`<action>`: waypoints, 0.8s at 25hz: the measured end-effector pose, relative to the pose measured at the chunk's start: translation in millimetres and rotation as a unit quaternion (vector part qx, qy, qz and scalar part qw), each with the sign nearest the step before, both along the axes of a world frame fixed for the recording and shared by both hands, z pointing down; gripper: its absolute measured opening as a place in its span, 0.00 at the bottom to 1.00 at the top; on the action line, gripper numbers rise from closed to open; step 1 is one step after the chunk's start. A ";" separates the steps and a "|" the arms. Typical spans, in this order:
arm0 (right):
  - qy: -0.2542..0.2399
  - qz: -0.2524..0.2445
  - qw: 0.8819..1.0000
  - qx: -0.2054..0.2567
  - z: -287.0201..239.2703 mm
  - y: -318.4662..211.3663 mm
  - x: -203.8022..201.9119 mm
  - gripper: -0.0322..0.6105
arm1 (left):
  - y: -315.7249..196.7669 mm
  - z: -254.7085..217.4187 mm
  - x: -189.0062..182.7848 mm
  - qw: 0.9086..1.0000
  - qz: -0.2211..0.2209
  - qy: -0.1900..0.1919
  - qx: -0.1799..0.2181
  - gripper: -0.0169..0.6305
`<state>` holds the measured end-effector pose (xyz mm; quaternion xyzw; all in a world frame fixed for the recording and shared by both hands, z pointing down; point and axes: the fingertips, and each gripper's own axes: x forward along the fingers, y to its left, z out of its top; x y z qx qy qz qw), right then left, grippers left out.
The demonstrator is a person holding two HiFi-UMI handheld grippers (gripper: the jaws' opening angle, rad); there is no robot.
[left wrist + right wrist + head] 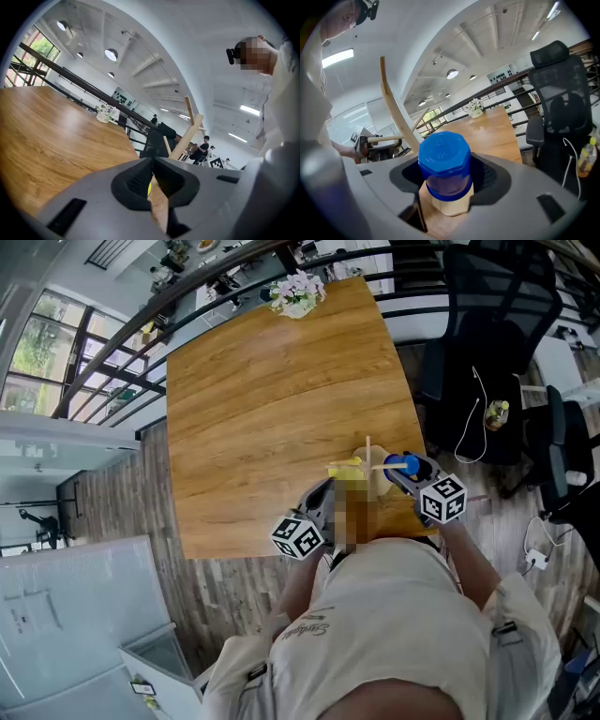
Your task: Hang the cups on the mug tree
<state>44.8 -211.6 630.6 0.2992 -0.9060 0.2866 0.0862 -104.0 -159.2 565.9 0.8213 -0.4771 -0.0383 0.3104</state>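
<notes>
Seen from above, a person stands at the near edge of a wooden tabletop (272, 409) with a gripper in each hand. A wooden mug tree (368, 457) stands on the tabletop just in front of the person, with an upright trunk and thin pegs sticking out.

The left gripper (151, 177) is on the mug tree's left side. It is clenched low down on a thin piece of the tree's wood, and the trunk rises just behind it.

The right gripper (445, 180) is on the mug tree's right side. It grasps a blue cup (444, 161) firmly between both jaws, close beside the trunk and near a peg.

A yellow cup (344, 467) sits against a peg on the tree's left. Well beyond the mug tree, at the far edge, is a vase of flowers (297, 296). A black office chair (487, 324) stands off to the tree's right.
</notes>
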 end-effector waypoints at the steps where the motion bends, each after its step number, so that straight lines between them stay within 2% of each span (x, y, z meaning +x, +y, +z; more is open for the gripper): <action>1: -0.004 0.000 1.000 -0.007 2.8 -0.2 -1.1 0.46 | 1.0 0.6 -0.9 1.000 -0.003 -0.001 -0.002 0.07; 7: -0.031 0.002 0.999 -0.040 12.3 -3.1 -5.2 0.46 | 2.3 5.5 -2.2 1.000 -0.011 -0.003 -0.010 0.07; 14: -0.031 -0.017 0.998 -0.052 21.9 0.8 -21.9 0.46 | -1.0 7.0 -2.0 1.000 -0.012 0.000 -0.014 0.07; 20: -0.034 -0.013 0.997 -0.074 32.0 7.0 -25.5 0.47 | 0.3 4.8 -4.0 1.000 -0.013 -0.001 -0.011 0.07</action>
